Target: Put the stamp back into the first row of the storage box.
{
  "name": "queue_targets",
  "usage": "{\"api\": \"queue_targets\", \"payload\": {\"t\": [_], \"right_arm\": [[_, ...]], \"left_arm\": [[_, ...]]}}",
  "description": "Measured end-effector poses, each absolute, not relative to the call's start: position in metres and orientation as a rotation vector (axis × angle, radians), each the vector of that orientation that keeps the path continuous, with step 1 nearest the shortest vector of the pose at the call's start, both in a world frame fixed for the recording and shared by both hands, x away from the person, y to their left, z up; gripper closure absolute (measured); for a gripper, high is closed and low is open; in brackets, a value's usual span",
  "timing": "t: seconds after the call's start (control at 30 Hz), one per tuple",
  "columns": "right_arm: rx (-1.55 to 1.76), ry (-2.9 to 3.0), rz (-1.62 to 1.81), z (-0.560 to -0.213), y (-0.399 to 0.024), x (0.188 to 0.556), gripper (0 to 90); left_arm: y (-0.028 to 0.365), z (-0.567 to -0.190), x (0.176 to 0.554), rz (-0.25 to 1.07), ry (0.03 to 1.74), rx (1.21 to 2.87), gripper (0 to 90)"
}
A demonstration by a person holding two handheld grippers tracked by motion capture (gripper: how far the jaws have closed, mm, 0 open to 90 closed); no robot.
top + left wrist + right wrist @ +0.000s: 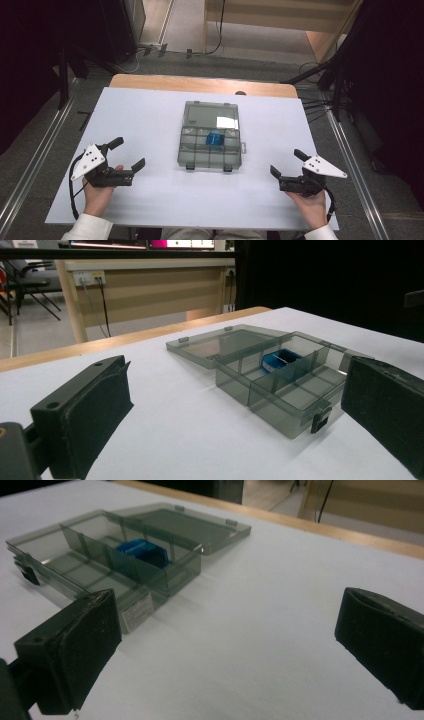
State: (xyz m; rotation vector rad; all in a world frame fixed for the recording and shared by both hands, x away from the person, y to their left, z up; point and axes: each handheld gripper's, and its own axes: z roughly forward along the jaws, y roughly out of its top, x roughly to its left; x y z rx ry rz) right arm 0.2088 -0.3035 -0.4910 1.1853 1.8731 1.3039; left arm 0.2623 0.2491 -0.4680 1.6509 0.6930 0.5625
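White bench (150, 200) | smoky clear plastic compartment box (209, 150) centre, lid open flat, small blue item (215, 138) inside | left gripper (129, 153), right gripper (286, 164) fingers wide apart, empty | risk: nudging light box slides it.

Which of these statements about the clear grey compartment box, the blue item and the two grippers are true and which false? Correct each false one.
1. The clear grey plastic compartment box lies open, its lid folded flat on the white table sheet. True.
2. The small blue item lies on the sheet beside the box. False: it sits in a compartment.
3. The left gripper grips the box. False: it is open, apart from it.
4. The right gripper is open and holds nothing. True.
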Motion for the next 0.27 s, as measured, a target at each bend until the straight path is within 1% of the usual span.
{"api": "queue_targets", "payload": {"t": [0.27], "right_arm": [[1.119, 1.82, 1.368, -0.4986, -0.3056, 0.2006, 0.0]], "left_arm": [[0.2492, -0.4677, 0.2626, 0.562, 0.693, 1.647, 0.0]]}}
